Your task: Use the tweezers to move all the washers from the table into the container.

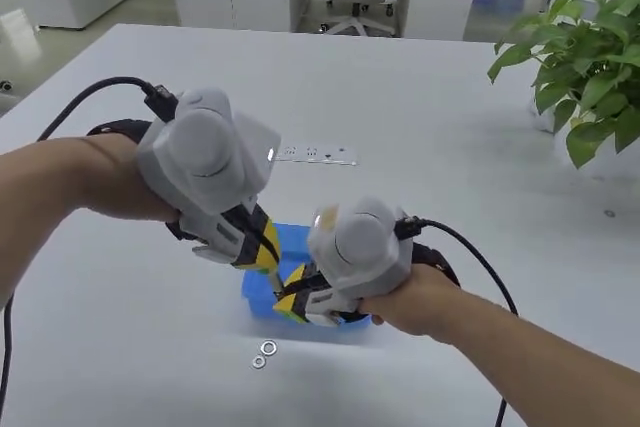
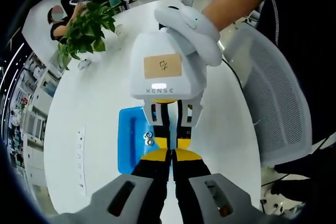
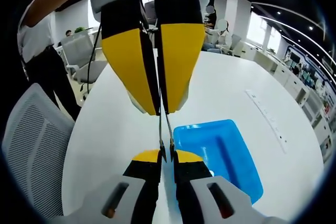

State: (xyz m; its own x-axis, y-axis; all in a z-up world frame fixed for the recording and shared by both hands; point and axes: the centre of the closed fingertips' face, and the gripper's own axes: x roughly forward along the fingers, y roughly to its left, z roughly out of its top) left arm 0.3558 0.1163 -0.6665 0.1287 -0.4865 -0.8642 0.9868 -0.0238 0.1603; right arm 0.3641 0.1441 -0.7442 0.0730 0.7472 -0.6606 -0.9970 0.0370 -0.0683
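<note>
Left gripper (image 1: 265, 255) is clamping tweezers (image 3: 163, 129), tips reaching right gripper (image 1: 290, 305), whose grip is unclear. Washers (image 1: 264, 353) are lying just below both in the head view, outside the container (image 1: 257, 297).

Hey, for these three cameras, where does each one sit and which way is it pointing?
Head view: on the headset, facing forward and down at the table; the person's arms, left hand-held gripper and right hand-held gripper show.
Left gripper view: on the left hand-held gripper, facing along its jaws at the right one, nose to nose.
Right gripper view: on the right hand-held gripper, facing the left one's yellow jaws, which pinch the tweezers.
Shared: all three see the blue container.
</note>
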